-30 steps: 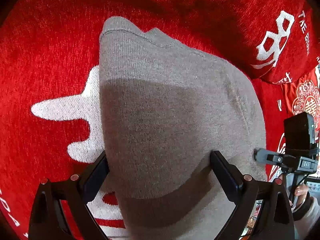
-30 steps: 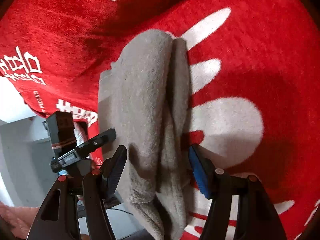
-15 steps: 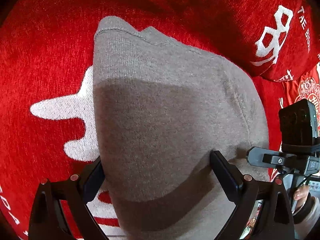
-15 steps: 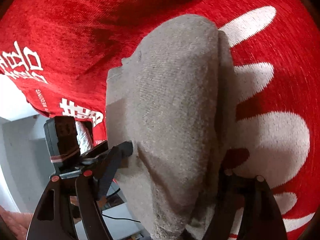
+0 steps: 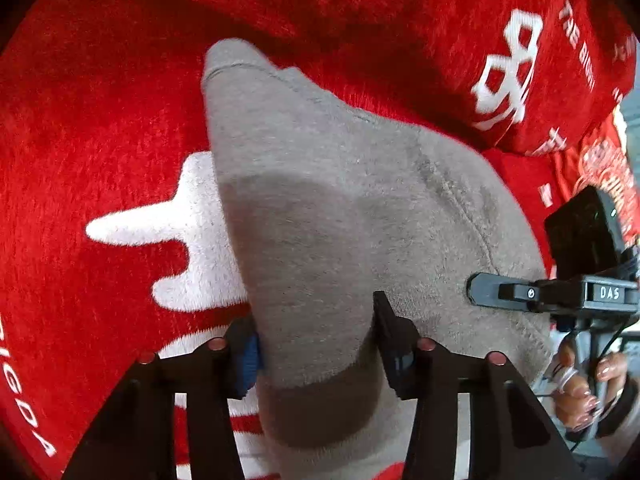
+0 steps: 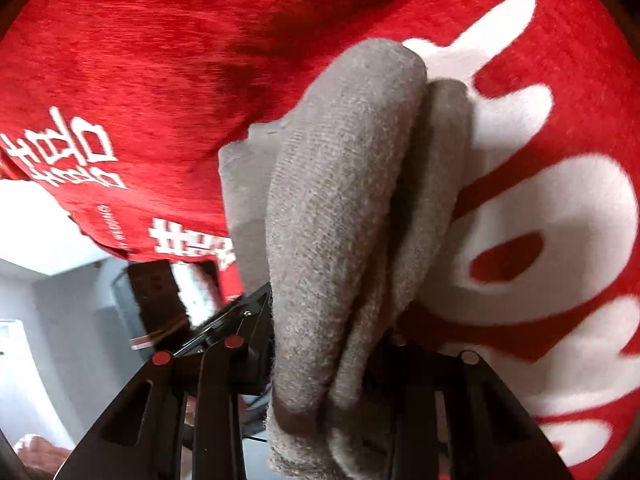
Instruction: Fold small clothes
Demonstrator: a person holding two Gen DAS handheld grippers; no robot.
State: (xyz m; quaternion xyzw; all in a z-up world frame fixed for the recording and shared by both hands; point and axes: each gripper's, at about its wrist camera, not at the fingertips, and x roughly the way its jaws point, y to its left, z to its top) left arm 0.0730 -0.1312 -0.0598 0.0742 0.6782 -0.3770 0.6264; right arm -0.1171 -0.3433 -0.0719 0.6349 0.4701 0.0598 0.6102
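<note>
Left wrist view: left gripper (image 5: pixel 316 344) jaws have just been closing and now pinch a bunch of the grey garment (image 5: pixel 340 208) at lower centre of frame, where a sec ago they stood wide around it. Right wrist view: right gripper (image 6: pixel 320 360) has also just closed, clenched on the bunched lower end of the cloth. Both ends gripped, so prob ready to lift or fold over. Garment is a soft grey knit w/ stitched hem, doubled into thick rolls, lying on the red blanket (image 5: pixel 100 128) w/ white print, mid frame
</note>
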